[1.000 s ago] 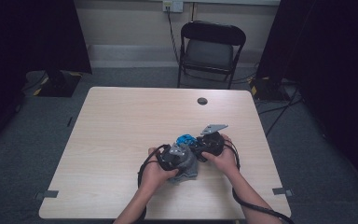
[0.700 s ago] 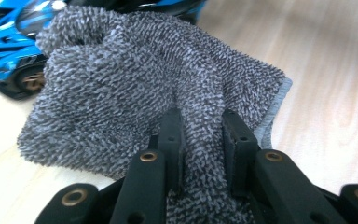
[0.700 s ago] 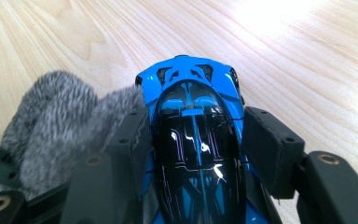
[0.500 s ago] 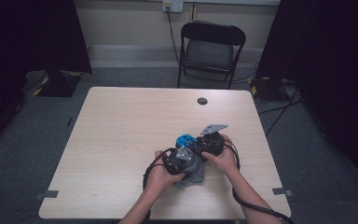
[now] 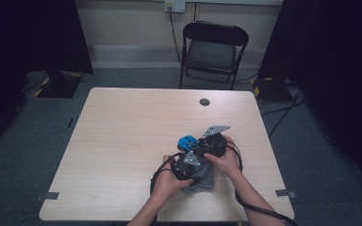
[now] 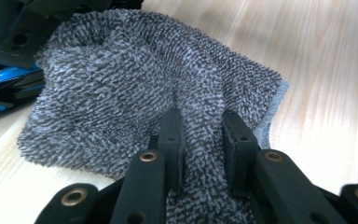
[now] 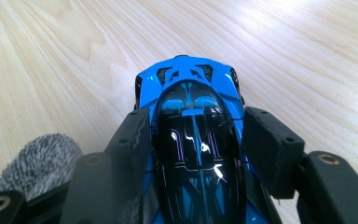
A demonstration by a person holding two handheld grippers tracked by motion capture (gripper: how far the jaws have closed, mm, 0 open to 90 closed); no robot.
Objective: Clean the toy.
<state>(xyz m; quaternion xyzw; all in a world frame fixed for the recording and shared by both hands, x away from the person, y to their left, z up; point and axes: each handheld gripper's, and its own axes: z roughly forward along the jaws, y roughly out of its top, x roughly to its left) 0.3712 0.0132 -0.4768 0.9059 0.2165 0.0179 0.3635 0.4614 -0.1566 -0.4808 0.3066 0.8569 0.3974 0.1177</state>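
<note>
One blue toy car (image 7: 193, 140) sits clamped between the right gripper (image 7: 196, 140) jaws near the table's (image 5: 122, 141) front right edge. The left gripper (image 6: 200, 135) pinches one grey cloth (image 6: 135, 79) (bunched just beside the car). One dark disc (image 5: 204, 101) lies near the far edge.

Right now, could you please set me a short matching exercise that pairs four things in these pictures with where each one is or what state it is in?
Column one:
1. grey cloth
2. blue toy car
3. folding chair
4. small dark disc

Column two:
A. on the floor beyond the table's far edge
B. pinched between the left gripper's jaws
C. lying alone near the table's far edge
D. clamped at its sides by the right gripper

Pairs: 1-B, 2-D, 3-A, 4-C
</note>
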